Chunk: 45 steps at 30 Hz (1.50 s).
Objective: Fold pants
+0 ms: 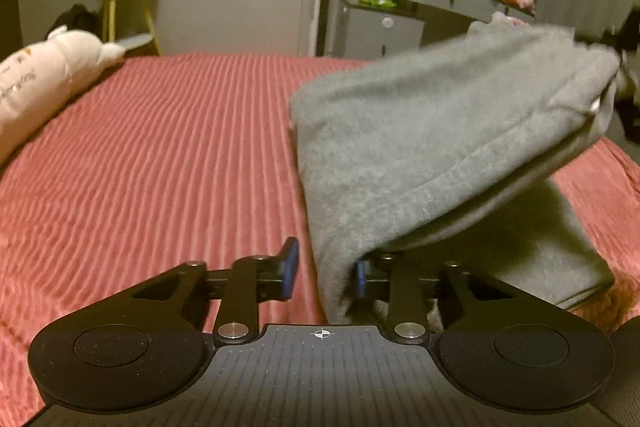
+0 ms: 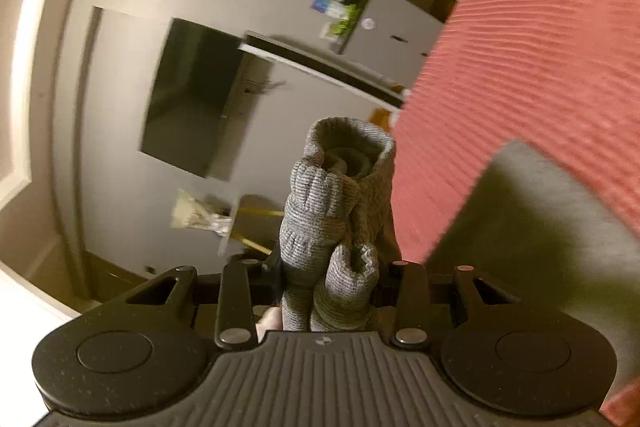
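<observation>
Grey pants (image 1: pixel 432 147) lifted off the red bed (image 1: pixel 160 147), right gripper (image 2: pixel 328 283) fingers clamped on bunched fabric, left gripper (image 1: pixel 326 269) fingers narrow around a hanging fold, can't tell if pinching.

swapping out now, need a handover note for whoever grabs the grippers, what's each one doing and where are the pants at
Left gripper: a hanging edge of the grey pants sits between its pads, but a gap shows on the left pad's side, so not clamped.
Right gripper: shut on a bunched, ribbed end of the pants, held up off the bed.
Pants: one layer lifted and arching over, the rest lying flat on the red bedspread.
Done: a fold is under way, the lifted end raised over the flat part.
Left: secure the left grip, lay the lifted part down, square the edges.
</observation>
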{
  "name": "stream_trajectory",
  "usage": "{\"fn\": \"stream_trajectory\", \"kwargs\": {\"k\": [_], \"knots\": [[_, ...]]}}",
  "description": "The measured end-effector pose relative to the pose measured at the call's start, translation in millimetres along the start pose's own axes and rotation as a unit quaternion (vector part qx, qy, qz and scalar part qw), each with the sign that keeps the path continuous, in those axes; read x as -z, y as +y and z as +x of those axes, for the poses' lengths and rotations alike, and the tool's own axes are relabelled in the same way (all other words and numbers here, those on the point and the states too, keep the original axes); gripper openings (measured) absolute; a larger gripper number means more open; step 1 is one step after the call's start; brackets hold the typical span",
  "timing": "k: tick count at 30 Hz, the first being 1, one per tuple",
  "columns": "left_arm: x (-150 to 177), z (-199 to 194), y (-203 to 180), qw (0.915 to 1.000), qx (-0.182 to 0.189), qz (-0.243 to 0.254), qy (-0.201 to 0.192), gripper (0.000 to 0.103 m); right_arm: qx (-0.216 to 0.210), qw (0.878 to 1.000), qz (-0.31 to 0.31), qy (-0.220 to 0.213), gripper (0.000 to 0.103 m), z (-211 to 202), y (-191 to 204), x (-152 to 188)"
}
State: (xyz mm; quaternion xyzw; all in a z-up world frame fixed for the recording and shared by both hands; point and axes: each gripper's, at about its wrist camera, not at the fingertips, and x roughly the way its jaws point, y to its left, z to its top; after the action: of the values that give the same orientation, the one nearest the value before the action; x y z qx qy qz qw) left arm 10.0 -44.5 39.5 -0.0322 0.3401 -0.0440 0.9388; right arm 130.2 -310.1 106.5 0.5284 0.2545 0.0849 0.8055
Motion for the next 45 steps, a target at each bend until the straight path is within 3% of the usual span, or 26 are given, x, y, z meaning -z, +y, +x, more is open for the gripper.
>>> {"fn": "stream_trajectory", "kwargs": {"k": [3, 4, 5, 7, 8, 9, 11, 13, 16, 19, 21, 24, 26, 28, 29, 31, 34, 39, 42, 45], "knots": [[1.6, 3.1, 1.2, 0.9997, 0.012, -0.010, 0.021, 0.031, 0.019, 1.000, -0.023, -0.001, 0.037, -5.0, -16.2, -0.6], [2.0, 4.2, 4.1, 0.9995, 0.013, -0.011, 0.028, 0.036, 0.025, 0.999, -0.023, 0.000, 0.037, -7.4, -23.7, -0.4], [1.9, 4.7, 5.4, 0.9993, 0.013, -0.009, 0.033, 0.042, 0.033, 0.999, -0.023, -0.001, 0.037, -9.2, -30.0, 0.1], [-0.5, 9.7, 10.7, 0.9982, -0.007, -0.014, 0.058, 0.070, 0.051, 0.998, -0.036, 0.004, 0.038, -12.1, -46.6, 2.0], [-1.5, 12.2, 16.5, 0.9971, -0.012, -0.024, 0.071, 0.072, 0.069, 0.997, -0.042, 0.009, 0.042, -13.1, -55.0, 1.1], [-2.5, 11.5, 22.3, 0.9958, -0.005, -0.039, 0.082, 0.072, 0.107, 0.993, -0.050, 0.004, 0.051, -16.4, -61.4, 0.3], [-5.3, 3.4, 32.2, 0.9925, 0.018, -0.076, 0.093, 0.072, 0.178, 0.982, -0.061, -0.032, 0.057, -32.1, -70.1, 0.4], [-7.9, -11.2, 33.5, 0.9934, 0.007, -0.082, 0.080, 0.069, 0.158, 0.986, -0.029, -0.035, 0.057, -53.2, -81.2, 1.5], [-18.0, -31.7, 10.8, 0.9990, -0.006, -0.031, 0.031, 0.068, 0.097, 0.995, 0.030, 0.019, 0.058, -62.8, -97.6, 12.8], [-39.3, -44.6, -17.6, 0.9992, 0.011, 0.021, -0.034, 0.075, 0.098, 0.993, 0.035, 0.046, 0.058, -54.7, -104.9, 20.8], [-49.2, -37.5, -35.4, 0.9980, 0.027, 0.033, -0.047, 0.080, 0.095, 0.994, 0.033, 0.045, 0.057, -49.4, -103.9, 21.1], [-46.3, 0.0, -42.9, 0.9992, 0.030, 0.026, -0.002, 0.077, 0.057, 0.997, 0.020, 0.044, 0.056, -40.9, -88.2, 23.0], [-29.0, 36.0, -38.2, 0.9960, 0.000, 0.024, 0.086, 0.063, 0.037, 0.998, 0.008, 0.059, 0.056, -31.8, -77.1, 24.7], [-7.8, 55.7, -26.9, 0.9918, -0.011, 0.038, 0.121, 0.069, 0.049, 0.995, -0.016, 0.081, 0.057, -20.5, -73.7, 25.1], [0.8, 53.5, -20.2, 0.9934, -0.004, 0.038, 0.108, 0.071, 0.076, 0.992, -0.027, 0.092, 0.060, -14.9, -77.4, 25.2], [-1.1, 44.9, -15.3, 0.9939, -0.001, 0.024, 0.107, 0.066, 0.115, 0.986, -0.032, 0.120, 0.051, -10.2, -90.9, 26.5], [-3.6, 28.5, -13.4, 0.9953, 0.005, 0.040, 0.088, 0.062, 0.125, 0.984, -0.035, 0.119, 0.051, -25.0, -99.4, 27.0], [-21.9, 17.8, -12.6, 0.9986, -0.003, 0.033, 0.040, 0.061, 0.097, 0.989, -0.095, 0.048, 0.051, -49.0, -75.9, 9.8], [-47.4, 29.9, -15.5, 0.9992, -0.003, 0.021, 0.035, 0.061, 0.094, 0.987, -0.130, 0.027, 0.051, -36.2, -58.2, -5.5], [-71.8, 50.0, -22.4, 0.9992, -0.016, 0.027, 0.026, 0.061, 0.108, 0.974, -0.197, 0.036, 0.051, -3.8, -30.4, -7.5]]}}
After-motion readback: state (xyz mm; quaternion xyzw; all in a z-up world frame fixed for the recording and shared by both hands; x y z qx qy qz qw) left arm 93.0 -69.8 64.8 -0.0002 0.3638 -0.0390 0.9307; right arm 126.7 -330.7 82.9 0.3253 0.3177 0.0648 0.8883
